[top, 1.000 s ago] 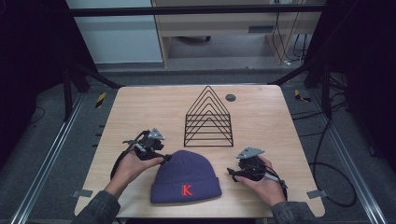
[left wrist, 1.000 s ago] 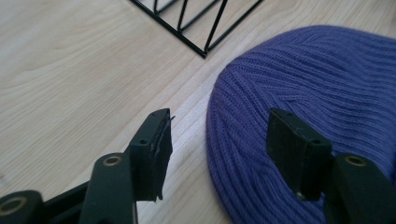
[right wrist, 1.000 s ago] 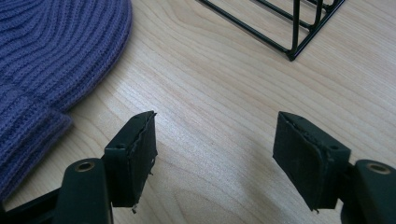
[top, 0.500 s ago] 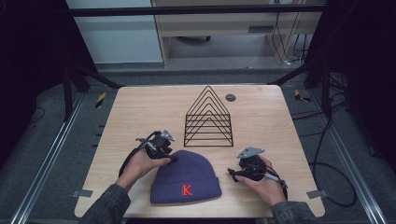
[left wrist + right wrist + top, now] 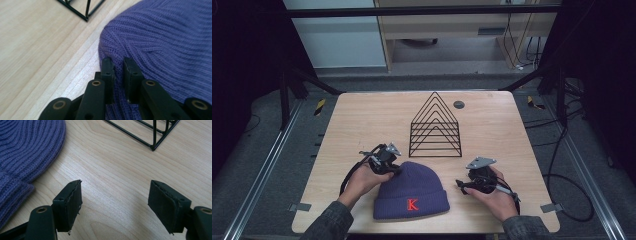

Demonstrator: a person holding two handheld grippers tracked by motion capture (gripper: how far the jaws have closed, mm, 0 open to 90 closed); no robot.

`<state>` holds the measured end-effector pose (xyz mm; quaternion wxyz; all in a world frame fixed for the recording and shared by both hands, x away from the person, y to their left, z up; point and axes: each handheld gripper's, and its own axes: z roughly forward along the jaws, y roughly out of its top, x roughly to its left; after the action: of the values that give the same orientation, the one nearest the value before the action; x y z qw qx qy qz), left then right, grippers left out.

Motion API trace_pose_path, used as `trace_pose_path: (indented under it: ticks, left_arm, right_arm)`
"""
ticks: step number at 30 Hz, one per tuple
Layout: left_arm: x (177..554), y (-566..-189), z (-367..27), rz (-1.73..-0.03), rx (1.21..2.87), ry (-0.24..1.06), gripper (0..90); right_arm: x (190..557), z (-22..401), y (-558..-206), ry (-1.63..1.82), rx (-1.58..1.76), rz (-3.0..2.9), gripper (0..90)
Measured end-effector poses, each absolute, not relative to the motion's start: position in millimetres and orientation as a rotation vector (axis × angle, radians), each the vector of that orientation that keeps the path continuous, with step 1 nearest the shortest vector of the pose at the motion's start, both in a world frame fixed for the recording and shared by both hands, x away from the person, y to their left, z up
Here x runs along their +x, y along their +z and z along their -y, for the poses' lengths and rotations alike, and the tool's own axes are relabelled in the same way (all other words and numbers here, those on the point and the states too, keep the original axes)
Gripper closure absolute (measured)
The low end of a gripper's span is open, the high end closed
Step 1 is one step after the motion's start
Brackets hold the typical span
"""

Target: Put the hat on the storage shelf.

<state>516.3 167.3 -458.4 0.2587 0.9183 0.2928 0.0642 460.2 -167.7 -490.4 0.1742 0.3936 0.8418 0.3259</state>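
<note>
High view overlooks your table [image 5: 362, 120]; both gripper views sit close, sharing the beanie [image 5: 162, 45] and wire rack [image 5: 150, 135].

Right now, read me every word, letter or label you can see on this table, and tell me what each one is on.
"K": a red letter on the folded cuff of the purple knit beanie, seen from the high view.
No other text can be read on the wire rack or the table.
</note>
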Motion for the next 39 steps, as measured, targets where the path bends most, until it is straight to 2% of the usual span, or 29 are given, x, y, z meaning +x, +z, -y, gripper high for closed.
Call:
trace_pose_path:
  ticks: [18, 33, 39]
  left_arm:
    - [477.1, -387.4, -161.0, -0.638, 2.394, 0.356, 81.7]
    - [471.8, -337.5, -164.0, -0.573, 2.358, 0.444, 82.6]
    - [468.5, -318.9, -165.4, -0.536, 2.354, 0.484, 82.6]
  right_arm:
    - [458.9, 163.2, -487.0, 0.974, 1.075, -2.391, 24.3]
    - [455.9, 157.5, -479.2, 1.075, 1.006, -2.38, 17.9]
    - [454.6, 152.7, -476.2, 1.116, 0.993, -2.383, 18.9]
